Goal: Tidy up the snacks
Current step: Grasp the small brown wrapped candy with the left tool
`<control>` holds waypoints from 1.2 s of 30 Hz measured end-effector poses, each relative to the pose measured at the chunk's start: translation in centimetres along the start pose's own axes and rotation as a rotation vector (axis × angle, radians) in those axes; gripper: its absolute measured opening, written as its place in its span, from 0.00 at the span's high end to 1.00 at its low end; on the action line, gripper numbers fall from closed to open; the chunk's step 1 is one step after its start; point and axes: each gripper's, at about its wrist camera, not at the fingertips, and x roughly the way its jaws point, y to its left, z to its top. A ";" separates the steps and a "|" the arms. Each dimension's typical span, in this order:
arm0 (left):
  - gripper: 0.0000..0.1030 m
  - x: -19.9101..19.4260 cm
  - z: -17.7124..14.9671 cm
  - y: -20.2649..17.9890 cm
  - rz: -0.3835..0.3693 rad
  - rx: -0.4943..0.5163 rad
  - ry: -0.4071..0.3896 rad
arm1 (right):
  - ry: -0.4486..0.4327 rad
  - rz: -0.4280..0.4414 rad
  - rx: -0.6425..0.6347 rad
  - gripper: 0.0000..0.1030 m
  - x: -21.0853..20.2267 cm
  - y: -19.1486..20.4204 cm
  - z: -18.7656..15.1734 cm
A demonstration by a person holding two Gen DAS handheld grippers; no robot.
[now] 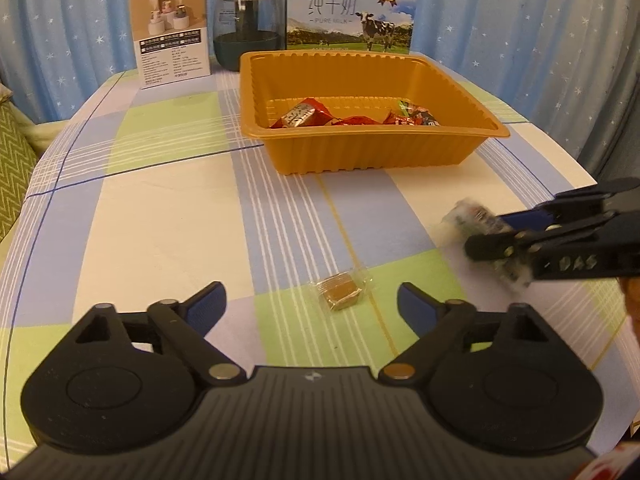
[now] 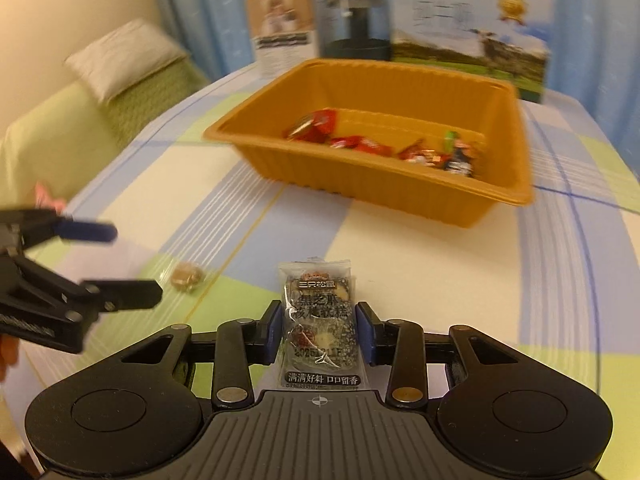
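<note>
snacks mostly sit in the orange tray point(image 2: 384, 200), upper centre. our right gripper point(image 2: 320, 330) pinches a sesame cake packet point(image 2: 319, 320); next we carry it there. our left gripper point(image 1: 312, 300), spread, frames a brown candy point(image 1: 340, 290) at lower centre.

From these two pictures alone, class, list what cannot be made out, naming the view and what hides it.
- Left wrist view: the snack packet in the right tool is motion-blurred, so its print is unreadable.
- Left wrist view: the orange tray front wall hides part of the snacks inside, so no count.
- Right wrist view: the milk box lettering is blurred.
- Right wrist view: the left tool body is cut off by the left edge.
</note>
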 end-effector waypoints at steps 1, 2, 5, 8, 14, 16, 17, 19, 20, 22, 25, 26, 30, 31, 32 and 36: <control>0.18 0.1 0.0 -0.1 -0.003 0.009 0.000 | -0.006 -0.008 0.019 0.62 -0.4 -0.2 0.0; 0.19 0.3 0.0 -0.3 -0.003 0.017 0.002 | -0.011 -0.015 0.042 0.62 -0.8 -0.4 0.0; 0.23 0.7 0.0 -0.8 0.003 0.077 0.003 | -0.014 -0.024 0.102 0.62 -1.5 -1.1 -0.2; 0.23 0.8 0.2 -1.3 0.039 0.185 -0.001 | -0.007 -0.036 0.111 0.62 -1.6 -1.4 -0.4; 0.28 2.0 0.3 -1.6 0.017 0.251 0.026 | -0.015 -0.035 0.125 0.62 -1.3 -1.6 -0.2; 0.32 2.7 0.2 -1.9 0.012 0.288 0.038 | -0.017 -0.035 0.123 0.62 -1.2 -1.6 -0.1; 0.33 3.0 0.2 -2.0 0.012 0.303 0.044 | -0.018 -0.033 0.124 0.62 -1.2 -1.6 -0.1; 0.35 3.3 0.4 -1.9 0.005 0.307 0.040 | -0.017 -0.034 0.126 0.62 -1.2 -1.6 -0.1; 0.38 3.4 0.5 -1.8 -0.002 0.301 0.044 | -0.016 -0.035 0.127 0.62 -1.1 -1.6 -0.1; 0.53 3.5 0.8 -1.6 -0.009 0.287 0.048 | -0.014 -0.037 0.133 0.62 -1.1 -1.8 -0.1; 0.66 3.6 1.1 -1.4 -0.030 0.256 0.057 | -0.015 -0.036 0.142 0.62 -1.0 -1.9 -0.1; 0.67 3.6 1.1 -1.4 -0.034 0.248 0.059 | -0.016 -0.036 0.141 0.62 -1.0 -1.9 0.0; 0.71 3.5 1.1 -1.2 -0.044 0.216 0.071 | -0.021 -0.035 0.140 0.62 -1.2 -1.8 0.1; 0.71 3.5 1.1 -1.1 -0.045 0.204 0.075 | -0.022 -0.036 0.140 0.62 -1.2 -1.8 0.1; 0.71 3.5 1.1 -1.0 -0.049 0.198 0.079 | -0.022 -0.036 0.140 0.62 -1.2 -1.8 0.1; 0.71 3.5 1.1 -0.7 -0.057 0.180 0.086 | -0.022 -0.037 0.139 0.62 -1.2 -1.7 0.1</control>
